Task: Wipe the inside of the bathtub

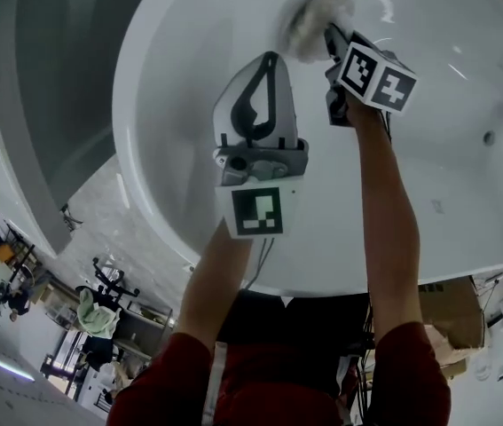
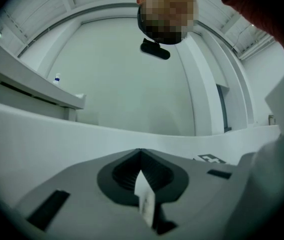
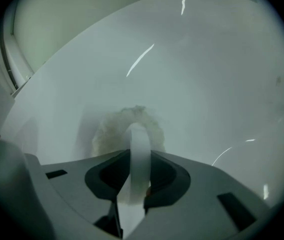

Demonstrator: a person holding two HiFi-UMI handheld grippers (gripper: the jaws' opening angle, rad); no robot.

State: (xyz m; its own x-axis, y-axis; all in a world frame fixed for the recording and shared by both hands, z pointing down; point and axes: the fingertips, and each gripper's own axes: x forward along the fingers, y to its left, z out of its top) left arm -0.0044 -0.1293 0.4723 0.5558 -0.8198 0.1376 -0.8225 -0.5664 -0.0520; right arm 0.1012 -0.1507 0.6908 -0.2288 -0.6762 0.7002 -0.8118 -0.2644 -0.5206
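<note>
Fluffy off-white wiping cloth (image 1: 313, 20) is at the tip of the right hand-held gripper (image 1: 326, 38), pressed flat on the inner wall of the glossy white bathtub (image 1: 464, 87). It sits high on the curved side, well apart from the small dark drain opening (image 1: 489, 138).

Right gripper view: the right hand-held gripper (image 3: 131, 171) has its jaws closed on a white strip of the cloth. The fluffy bulk (image 3: 126, 126) bulges out just past the tips, touching the tub surface (image 3: 207, 74).

The left hand-held gripper (image 1: 255, 105) hangs over the tub's near side, apart from the cloth and touching nothing. Left gripper view: jaws together (image 2: 142, 184), with only a thin white sliver at the seam; can't tell what that is. It's aimed back up at the person and the pale ceiling.

Pose: both forearms are bare, with red sleeves at the upper arms. The right arm (image 1: 393, 238) is stretched far into the tub. The left arm (image 1: 216, 282) is bent and held nearer the body.

Room: grey marbled floor (image 1: 127, 229) lies left of the tub. There's a brown cardboard box (image 1: 451, 313) at the lower right and blurry furniture clutter at the lower left. The left gripper view shows a grey ledge (image 2: 31, 91) with a small blue-capped bottle (image 2: 56, 78) on it.
</note>
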